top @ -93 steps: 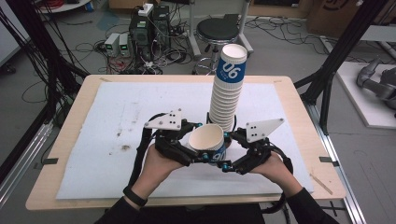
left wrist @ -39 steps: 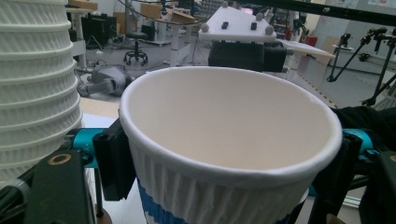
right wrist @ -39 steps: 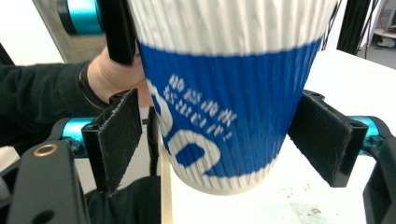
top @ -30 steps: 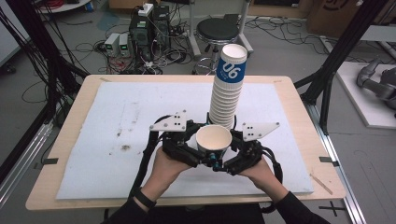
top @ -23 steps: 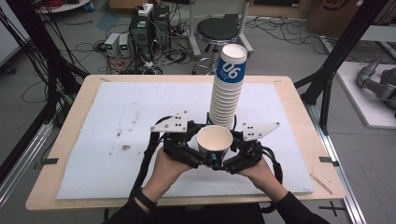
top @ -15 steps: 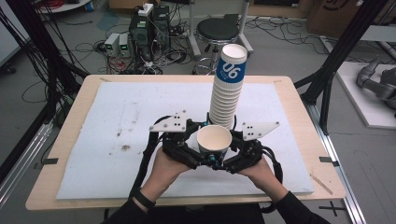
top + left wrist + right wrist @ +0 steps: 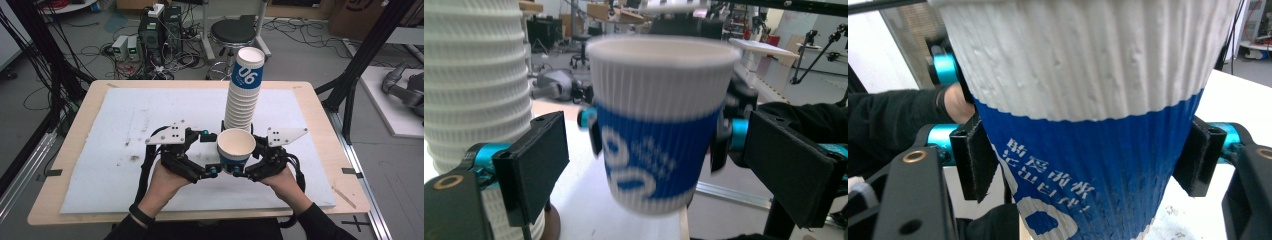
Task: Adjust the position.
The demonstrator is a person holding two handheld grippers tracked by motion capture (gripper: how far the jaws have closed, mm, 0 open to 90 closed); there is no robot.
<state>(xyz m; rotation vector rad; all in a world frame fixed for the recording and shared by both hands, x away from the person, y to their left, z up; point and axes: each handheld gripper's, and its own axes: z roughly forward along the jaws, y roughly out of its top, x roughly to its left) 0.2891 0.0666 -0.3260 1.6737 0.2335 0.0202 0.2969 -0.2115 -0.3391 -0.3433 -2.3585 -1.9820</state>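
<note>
Here the single paper cup — white ribbed above, blue band below — is upright and lifted just above the white mat, near the middle of the table's front edge and just in front of the tall stack of cups. The right gripper is clamped on it: in the right gripper view its two black pads press against the blue band on either side of the cup, left and right. The left gripper has just been opening its jaws; in the left gripper view the cup stands between them, but there is a clear gap on each side, so they are apart and not touching it. That view also shows the stack close at its left, and the other gripper's pads against the cup's far sides.

From above, both hands come in from the front edge, the left hand and the right hand facing each other with the cup between them. The stack stands on the mat toward the middle of the table, behind the held cup — the two look close, though whether they touch I cannot tell. A dark stool stands on the floor beyond the far edge.
</note>
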